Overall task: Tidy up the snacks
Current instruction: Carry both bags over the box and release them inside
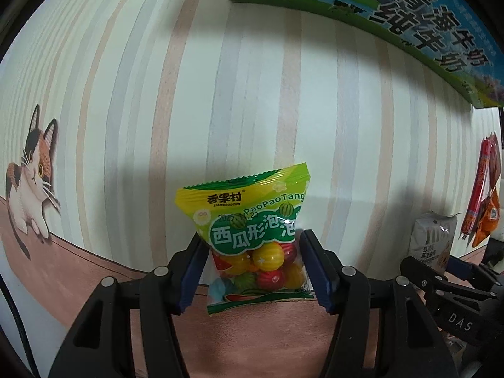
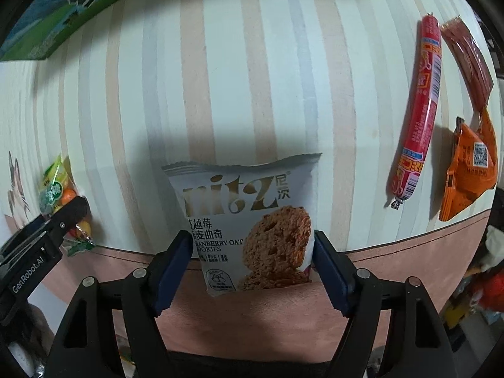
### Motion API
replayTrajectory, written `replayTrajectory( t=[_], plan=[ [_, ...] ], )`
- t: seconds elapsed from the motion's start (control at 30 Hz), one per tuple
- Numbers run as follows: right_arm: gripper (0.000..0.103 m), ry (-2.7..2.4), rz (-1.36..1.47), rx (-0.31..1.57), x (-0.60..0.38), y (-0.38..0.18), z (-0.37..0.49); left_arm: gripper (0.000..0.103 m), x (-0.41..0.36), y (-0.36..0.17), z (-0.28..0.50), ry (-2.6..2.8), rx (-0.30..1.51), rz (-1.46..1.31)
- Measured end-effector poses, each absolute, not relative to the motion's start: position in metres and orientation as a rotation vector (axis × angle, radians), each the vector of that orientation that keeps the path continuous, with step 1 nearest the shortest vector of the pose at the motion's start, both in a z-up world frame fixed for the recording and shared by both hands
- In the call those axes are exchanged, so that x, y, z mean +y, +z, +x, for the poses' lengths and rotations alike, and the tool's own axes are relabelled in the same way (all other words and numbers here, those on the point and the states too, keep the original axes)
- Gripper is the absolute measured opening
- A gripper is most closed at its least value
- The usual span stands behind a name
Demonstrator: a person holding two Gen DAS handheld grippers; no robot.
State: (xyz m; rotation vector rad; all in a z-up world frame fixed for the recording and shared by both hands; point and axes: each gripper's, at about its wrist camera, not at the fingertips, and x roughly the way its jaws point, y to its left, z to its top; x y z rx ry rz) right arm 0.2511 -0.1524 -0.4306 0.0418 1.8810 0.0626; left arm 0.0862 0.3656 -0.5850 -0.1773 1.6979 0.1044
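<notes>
- Lower centre of the left wrist view: left gripper (image 1: 253, 263) has its blue pads on both sides of the watermelon bubble-gum bag (image 1: 252, 236), pressing its edges; bag held.
- Lower centre of the right wrist view: right gripper (image 2: 253, 261) brackets the cranberry oat cookie pack (image 2: 252, 223); the pads sit at the pack's side edges, contact too close to call.
- Striped tablecloth (image 1: 252, 94) wide and bare above both packs, plenty of free room there.
- Milk carton box (image 1: 393, 15) along the upper right edge in the left view.
- Red sausage stick (image 2: 415, 119) and orange snack packet (image 2: 469, 167) at the right edge, well apart from the cookie pack.
- Cat print (image 1: 31, 182) at the left edge.
</notes>
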Motion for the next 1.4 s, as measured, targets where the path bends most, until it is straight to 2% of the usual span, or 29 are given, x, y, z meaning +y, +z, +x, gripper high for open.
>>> replayTrajectory(
  t=[0.13, 0.3, 0.47, 0.7, 0.93, 1.07, 1.4],
  plan=[
    [0.075, 0.057, -0.034, 1.814, -0.128, -0.427, 0.239, 0.051, 0.333, -0.583, 0.079, 0.116, 1.679, -0.144],
    [0.075, 0.057, -0.011, 1.78, -0.129, -0.419, 0.223, 0.05, 0.311, -0.577, 0.072, 0.102, 1.668, -0.137],
    [0.075, 0.097, 0.051, 1.729, -0.141, -0.38, 0.219, 0.049, 0.289, -0.558, 0.066, 0.062, 1.646, -0.165],
    [0.075, 0.179, 0.213, 1.574, -0.189, -0.273, 0.251, 0.049, 0.265, -0.46, 0.094, -0.06, 1.483, -0.249],
    [0.075, 0.202, 0.26, 1.389, -0.208, -0.186, 0.332, 0.05, 0.256, -0.38, 0.181, -0.143, 1.374, -0.249],
    [0.075, 0.177, 0.235, 1.375, -0.192, -0.199, 0.401, 0.05, 0.271, -0.374, 0.239, -0.139, 1.396, -0.211],
    [0.075, 0.149, 0.209, 1.484, -0.176, -0.284, 0.485, 0.05, 0.284, -0.449, 0.314, -0.098, 1.575, -0.184]
  ],
)
